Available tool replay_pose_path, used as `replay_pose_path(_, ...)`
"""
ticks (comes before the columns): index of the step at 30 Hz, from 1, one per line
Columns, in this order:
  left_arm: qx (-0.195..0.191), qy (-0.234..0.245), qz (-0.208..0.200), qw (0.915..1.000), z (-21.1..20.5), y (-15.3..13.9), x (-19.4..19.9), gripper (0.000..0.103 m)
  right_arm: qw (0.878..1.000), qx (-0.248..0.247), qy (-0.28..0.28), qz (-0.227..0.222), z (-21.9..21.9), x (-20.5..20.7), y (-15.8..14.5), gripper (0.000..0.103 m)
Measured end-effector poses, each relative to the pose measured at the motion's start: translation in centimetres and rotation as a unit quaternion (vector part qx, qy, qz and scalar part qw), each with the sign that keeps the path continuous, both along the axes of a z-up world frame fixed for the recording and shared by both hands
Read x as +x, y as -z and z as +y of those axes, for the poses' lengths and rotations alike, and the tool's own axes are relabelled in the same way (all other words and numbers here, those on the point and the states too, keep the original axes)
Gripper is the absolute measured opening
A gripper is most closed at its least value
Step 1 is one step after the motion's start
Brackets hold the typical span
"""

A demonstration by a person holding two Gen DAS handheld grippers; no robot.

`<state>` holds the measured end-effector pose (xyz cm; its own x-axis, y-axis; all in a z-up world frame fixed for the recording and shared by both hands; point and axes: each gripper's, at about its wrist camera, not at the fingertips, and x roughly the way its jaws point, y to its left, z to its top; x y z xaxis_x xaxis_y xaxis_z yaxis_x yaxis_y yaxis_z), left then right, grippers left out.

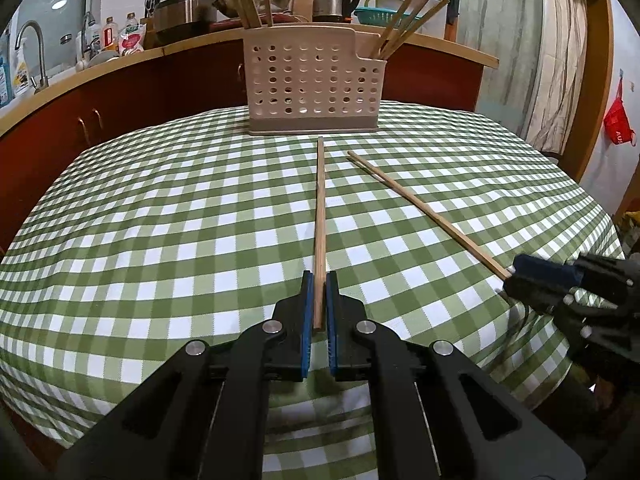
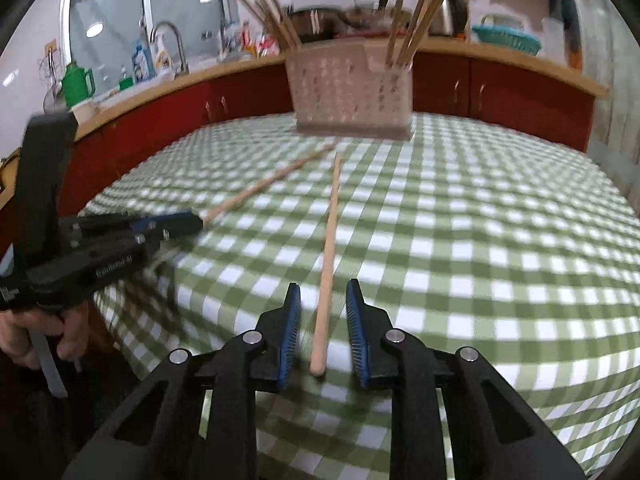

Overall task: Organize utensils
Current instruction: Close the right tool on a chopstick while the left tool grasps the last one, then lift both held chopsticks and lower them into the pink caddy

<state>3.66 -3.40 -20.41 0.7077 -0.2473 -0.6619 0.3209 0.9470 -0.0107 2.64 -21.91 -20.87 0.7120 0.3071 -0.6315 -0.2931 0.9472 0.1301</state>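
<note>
Green-and-white checked cloth covers the surface (image 1: 160,216), with a red-fronted kitchen counter behind it. At the far edge stands a beige perforated plastic utensil holder (image 1: 316,80), several wooden chopsticks already upright in its compartments. Two long wooden chopsticks are out on the cloth. The left hand-held gripper (image 1: 319,280) has its blue pads nearly pressed together around the near end of the left chopstick (image 1: 320,216); whether they truly pinch it, I cannot tell. The right hand-held gripper (image 2: 323,296) is spread, its pads either side of the right chopstick (image 2: 328,248) without touching it. To do this well, I judge each gripper should close squarely across its stick's thick end, lift level so the far tip does not drag the cloth, then tilt it upright over a compartment.
</note>
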Motion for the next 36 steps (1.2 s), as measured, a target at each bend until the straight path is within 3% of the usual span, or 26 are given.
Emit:
replay_pose_path(2,0.0,-0.002,0.001,1.0,0.2,0.0,-0.1,0.007,1.0,-0.004,0.0,0.0,0.1,-0.2,0.0,0.022)
replay_pose_path(3,0.0,-0.003,0.001,1.0,0.3,0.0,-0.1,0.007,1.0,-0.004,-0.001,0.004,0.0,-0.3,0.0,0.01)
replay_pose_path(6,-0.001,-0.005,-0.001,1.0,0.5,-0.2,-0.3,0.007,1.0,-0.004,-0.003,0.007,0.1,-0.7,0.0,0.006)
replay_pose_path(16,-0.005,-0.023,-0.026,0.9994,2.0,-1.9,-0.9,0.007,0.997,-0.032,0.005,-0.064,0.4,-2.1,-3.0,0.006)
replay_pose_path(26,-0.018,-0.041,-0.075,0.9962,3.3,-5.5,-1.4,0.007,0.99,-0.022,0.023,-0.136,-0.5,-2.4,-7.7,0.006)
replay_pose_path(32,-0.026,-0.049,-0.101,0.9933,4.1,-7.6,-1.4,0.007,0.988,-0.02,0.025,-0.153,-0.7,-2.3,-8.7,0.006)
replay_pose_path(36,-0.028,-0.054,-0.109,0.9922,4.5,-8.3,-1.2,0.006,0.99,-0.024,0.023,-0.139,-0.5,-1.8,-8.3,0.006)
